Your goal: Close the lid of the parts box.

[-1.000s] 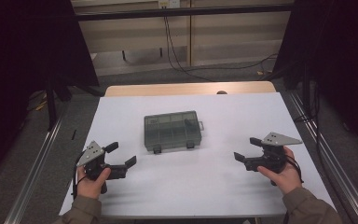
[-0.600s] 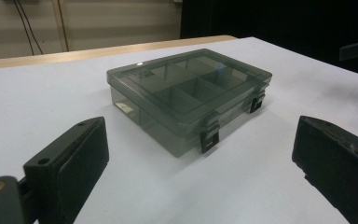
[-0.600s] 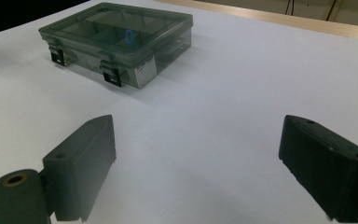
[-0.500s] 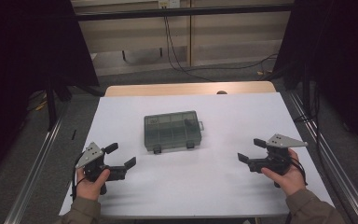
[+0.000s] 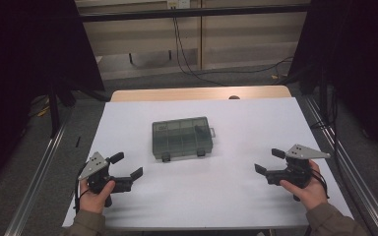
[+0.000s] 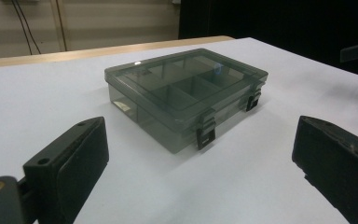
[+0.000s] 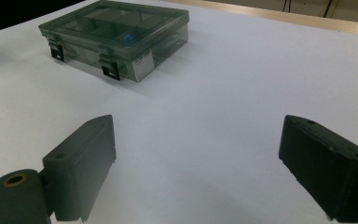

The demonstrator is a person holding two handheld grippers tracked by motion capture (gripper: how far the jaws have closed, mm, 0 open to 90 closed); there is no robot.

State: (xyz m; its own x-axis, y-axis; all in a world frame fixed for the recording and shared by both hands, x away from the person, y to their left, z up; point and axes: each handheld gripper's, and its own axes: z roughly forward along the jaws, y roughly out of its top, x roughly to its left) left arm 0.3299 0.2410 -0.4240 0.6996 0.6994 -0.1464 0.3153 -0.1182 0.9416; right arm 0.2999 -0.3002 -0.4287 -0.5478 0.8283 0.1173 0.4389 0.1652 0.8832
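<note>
High view: latched compartment box [image 5: 182,138] sits mid-counter [image 5: 256,123], likely staged for opening; left gripper [image 5: 128,166] and right gripper [image 5: 266,161] flank it, wide open, empty.

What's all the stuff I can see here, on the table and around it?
Compartment box: one, smoky grey see-through plastic, lid shut, two dark latches on its near side, middle of the table.
Table: one, white top with a bare wooden strip along the far edge.
Cables: several, black, on the floor and wall beyond the table.
Left gripper: one, black, jaws open, near left of the table, touching nothing.
Right gripper: one, black, jaws open, near right, touching nothing.
Hands: two, one around each gripper.
</note>
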